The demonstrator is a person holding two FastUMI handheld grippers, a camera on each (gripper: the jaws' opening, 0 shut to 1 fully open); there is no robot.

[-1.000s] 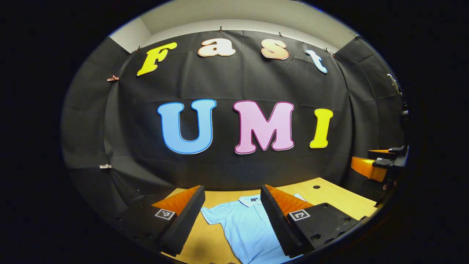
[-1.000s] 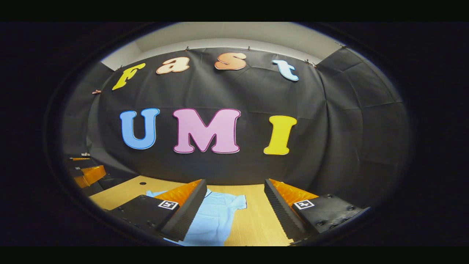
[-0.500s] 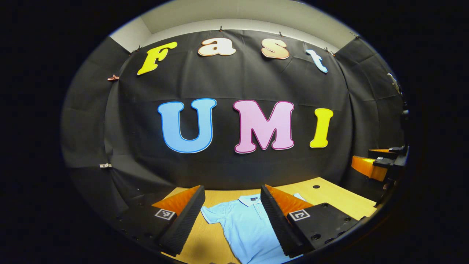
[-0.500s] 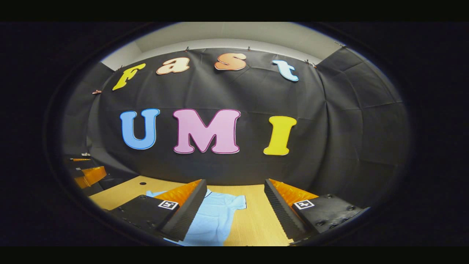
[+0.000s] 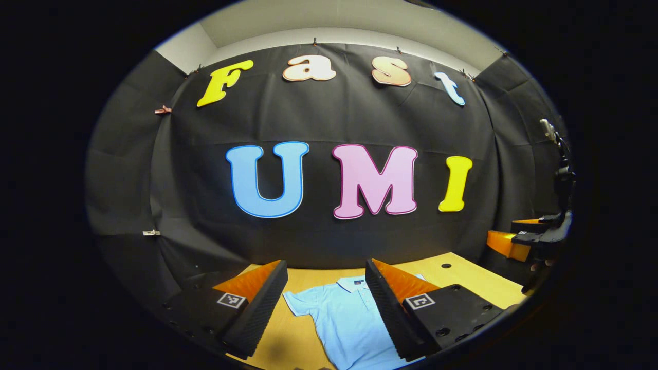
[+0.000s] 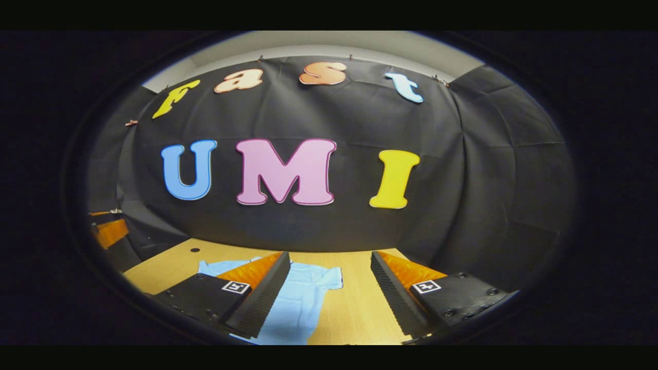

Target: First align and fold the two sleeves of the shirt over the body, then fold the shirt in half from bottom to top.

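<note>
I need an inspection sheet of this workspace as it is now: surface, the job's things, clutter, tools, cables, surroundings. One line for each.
Surface: wooden table, a small round hole near its far edge.
Job's things: light blue shirt lying flat, collar toward the wall, both sleeves spread out, nothing folded.
Clutter: nothing seen.
Tools: left tool open, above the shirt; right tool open, above the sleeve; neither touches the cloth.
Cables: nothing seen.
Surroundings: black cloth wall behind the table.
</note>
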